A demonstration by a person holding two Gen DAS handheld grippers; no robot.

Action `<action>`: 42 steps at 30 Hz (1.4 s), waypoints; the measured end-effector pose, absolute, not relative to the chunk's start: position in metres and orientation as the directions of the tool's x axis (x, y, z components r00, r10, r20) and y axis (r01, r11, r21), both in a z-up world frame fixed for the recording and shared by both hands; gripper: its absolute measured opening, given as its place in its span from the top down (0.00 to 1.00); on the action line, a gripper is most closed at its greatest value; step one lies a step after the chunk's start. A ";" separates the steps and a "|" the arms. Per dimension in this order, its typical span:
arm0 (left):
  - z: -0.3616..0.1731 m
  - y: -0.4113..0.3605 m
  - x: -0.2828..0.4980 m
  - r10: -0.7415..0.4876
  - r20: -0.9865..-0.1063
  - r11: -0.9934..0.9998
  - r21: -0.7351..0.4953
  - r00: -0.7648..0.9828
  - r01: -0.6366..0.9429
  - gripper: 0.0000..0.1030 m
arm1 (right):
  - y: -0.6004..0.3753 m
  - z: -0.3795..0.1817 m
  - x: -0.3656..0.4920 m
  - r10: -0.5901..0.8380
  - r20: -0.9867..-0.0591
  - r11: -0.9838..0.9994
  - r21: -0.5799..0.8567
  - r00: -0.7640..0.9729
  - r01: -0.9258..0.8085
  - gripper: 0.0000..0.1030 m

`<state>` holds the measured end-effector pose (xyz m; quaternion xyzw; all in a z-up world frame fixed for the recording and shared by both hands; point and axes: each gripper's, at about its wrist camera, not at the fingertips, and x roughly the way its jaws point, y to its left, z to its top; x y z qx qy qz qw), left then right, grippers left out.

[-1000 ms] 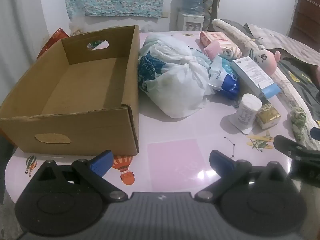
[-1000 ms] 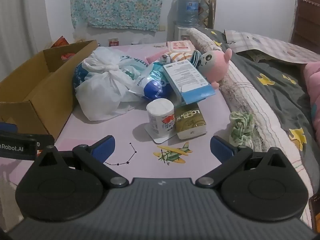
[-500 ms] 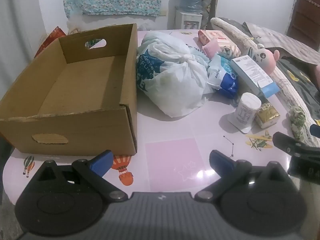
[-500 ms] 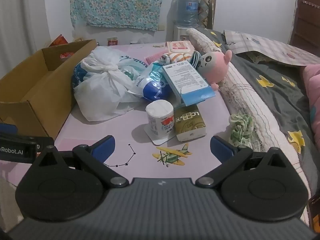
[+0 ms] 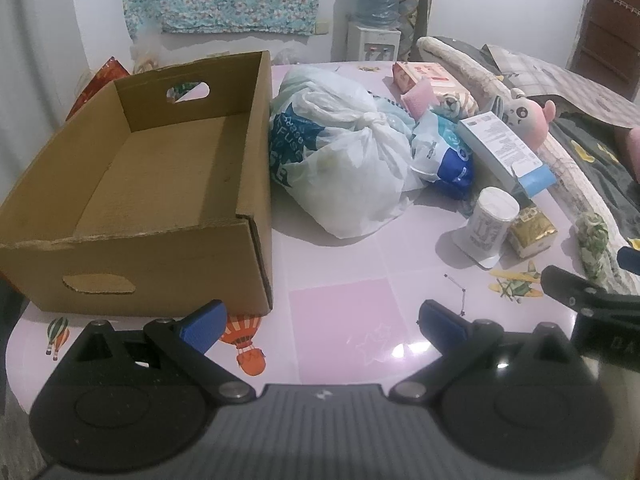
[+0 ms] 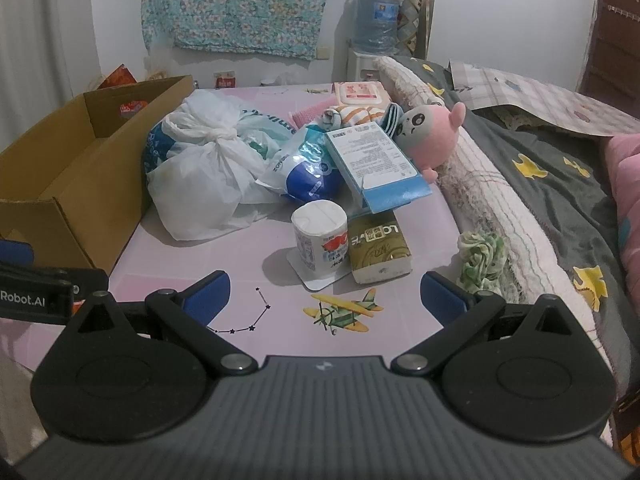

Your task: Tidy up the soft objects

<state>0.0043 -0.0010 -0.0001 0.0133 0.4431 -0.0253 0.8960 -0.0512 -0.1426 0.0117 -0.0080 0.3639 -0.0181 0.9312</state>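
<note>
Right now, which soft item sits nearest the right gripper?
The green-and-white scrunched cloth, just beyond the right gripper's right fingertip; the pink plush sits far back.

Cardboard box (image 5: 160, 208) at table's (image 5: 340, 320) left, tied plastic bag (image 5: 344, 160) just beside it, tissue roll (image 6: 318, 240) nearer, right.

This is a bedroom in a home. A bed (image 6: 552, 184) with a grey star-print quilt (image 6: 532, 200) and a pink blanket (image 6: 628, 184) fills the 2 o'clock side, and touches a counter (image 6: 280, 304) under a child's pink cloth with planes and balloons. At 12 o'clock a floral cloth (image 6: 240, 4) hangs on the white wall beside a water dispenser (image 6: 376, 40). A dark wooden door (image 6: 616, 28) stands at 1 o'clock. Household clutter covers the counter: a plush toy (image 6: 428, 136), tissue packs (image 6: 376, 248), a tied bag (image 6: 208, 168), a cardboard box (image 5: 160, 184).
</note>
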 end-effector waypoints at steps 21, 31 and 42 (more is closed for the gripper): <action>0.003 -0.002 0.004 -0.038 -0.789 0.998 0.005 0.614 0.069 0.00 | -0.140 0.015 -0.051 -0.049 -0.674 0.999 -0.049 0.737 0.022 0.01; 0.003 -0.001 0.004 -0.039 -0.789 0.998 0.005 0.614 0.069 0.00 | -0.137 0.013 -0.051 -0.051 -0.676 0.998 -0.055 0.735 0.018 0.01; 0.001 0.001 0.004 -0.038 -0.793 0.998 0.004 0.608 0.067 0.00 | -0.136 0.011 -0.050 -0.049 -0.679 0.998 -0.055 0.733 0.017 0.01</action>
